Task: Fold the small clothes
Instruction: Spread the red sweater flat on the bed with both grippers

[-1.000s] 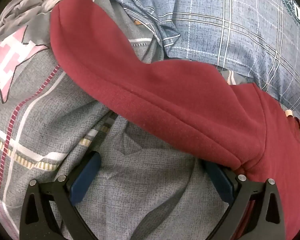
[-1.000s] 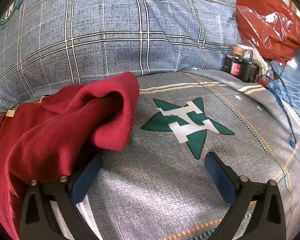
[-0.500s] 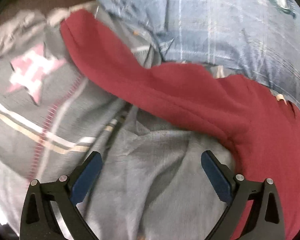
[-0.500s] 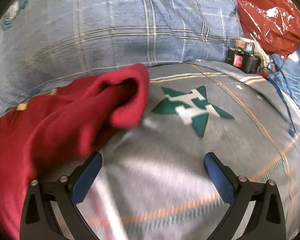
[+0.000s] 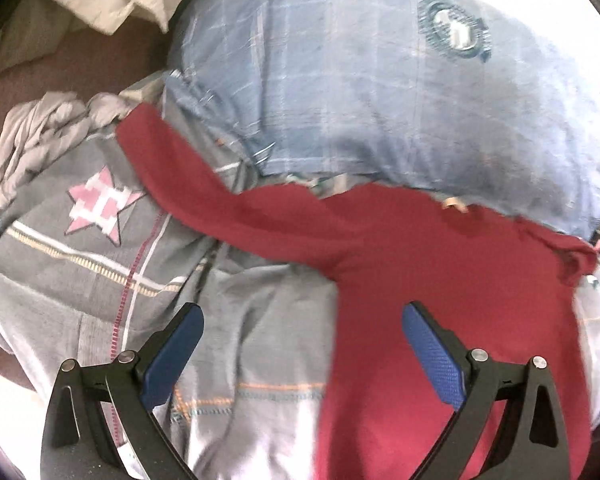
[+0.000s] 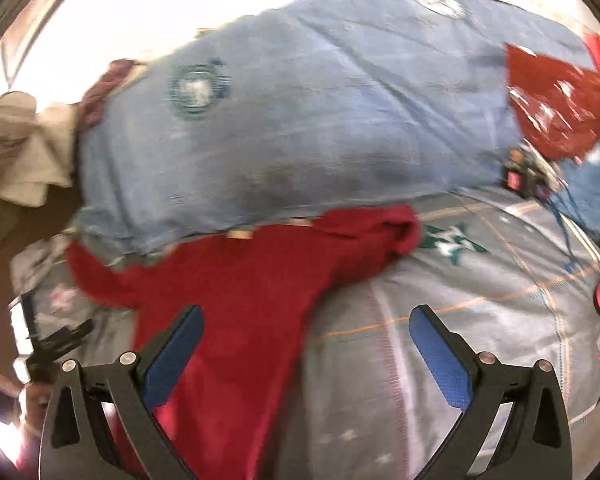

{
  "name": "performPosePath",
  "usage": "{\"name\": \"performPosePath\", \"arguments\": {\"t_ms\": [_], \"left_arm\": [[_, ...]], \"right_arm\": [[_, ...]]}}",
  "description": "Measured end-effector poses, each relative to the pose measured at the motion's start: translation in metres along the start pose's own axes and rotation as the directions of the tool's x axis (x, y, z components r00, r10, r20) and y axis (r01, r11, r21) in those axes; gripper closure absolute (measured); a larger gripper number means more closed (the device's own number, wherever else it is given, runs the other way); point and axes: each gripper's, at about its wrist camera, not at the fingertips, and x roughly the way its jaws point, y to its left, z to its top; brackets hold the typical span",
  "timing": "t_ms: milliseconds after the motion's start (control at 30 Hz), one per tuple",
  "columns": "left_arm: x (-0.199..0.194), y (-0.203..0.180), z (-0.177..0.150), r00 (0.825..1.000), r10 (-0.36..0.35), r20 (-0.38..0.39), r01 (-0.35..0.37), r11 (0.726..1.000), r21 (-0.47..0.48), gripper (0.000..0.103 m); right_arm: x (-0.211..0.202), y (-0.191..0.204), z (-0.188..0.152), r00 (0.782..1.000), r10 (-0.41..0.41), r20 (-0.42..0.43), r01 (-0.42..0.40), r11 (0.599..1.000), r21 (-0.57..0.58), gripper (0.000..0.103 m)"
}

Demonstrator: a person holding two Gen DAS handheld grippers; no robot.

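Grey bedspread [image 5: 80, 280] underneath; red garment [image 5: 420, 264] flat, beyond both grippers' wide, empty fingers [image 5: 434, 354].

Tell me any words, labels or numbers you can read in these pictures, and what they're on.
No text can be read.
Round badge on the blue checked pillow: lettering too blurred.
Tag at the red garment's neck: too small.
Stars on the grey bedcover: pattern only, no words.

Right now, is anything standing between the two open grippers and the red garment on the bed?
Nothing visible does. The red garment lies uncovered on the grey bedcover; the left gripper and right gripper hover over it, jaws open.
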Motion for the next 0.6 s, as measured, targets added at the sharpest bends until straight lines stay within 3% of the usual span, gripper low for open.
{"name": "performPosePath", "arguments": {"t_ms": [133, 267, 467, 600], "left_arm": [[-0.024, -0.009, 0.011, 0.999, -0.027, 0.022, 0.026, 0.999, 0.043, 0.003], [-0.039, -0.017, 0.017, 0.998, -0.038, 0.051, 0.034, 0.998, 0.061, 0.003], [-0.022, -0.029, 0.019, 0.998, -0.046, 0.034, 0.045, 0.998, 0.037, 0.003], [0.003, -0.043, 0.029, 0.999, -0.004, 0.033, 0.002, 0.998, 0.064, 0.003]], "right_arm": [[-0.018, 0.054, 0.004, 0.992, 0.128, -0.001, -0.128, 0.989, -0.074, 0.000], [-0.013, 0.089, 0.013, 0.956, 0.289, -0.047, -0.293, 0.951, -0.100, 0.000], [0.031, 0.121, 0.013, 0.976, 0.216, -0.011, -0.216, 0.967, -0.139, 0.000], [0.075, 0.129, 0.006, 0.983, 0.184, 0.004, -0.182, 0.975, -0.126, 0.000]]}}
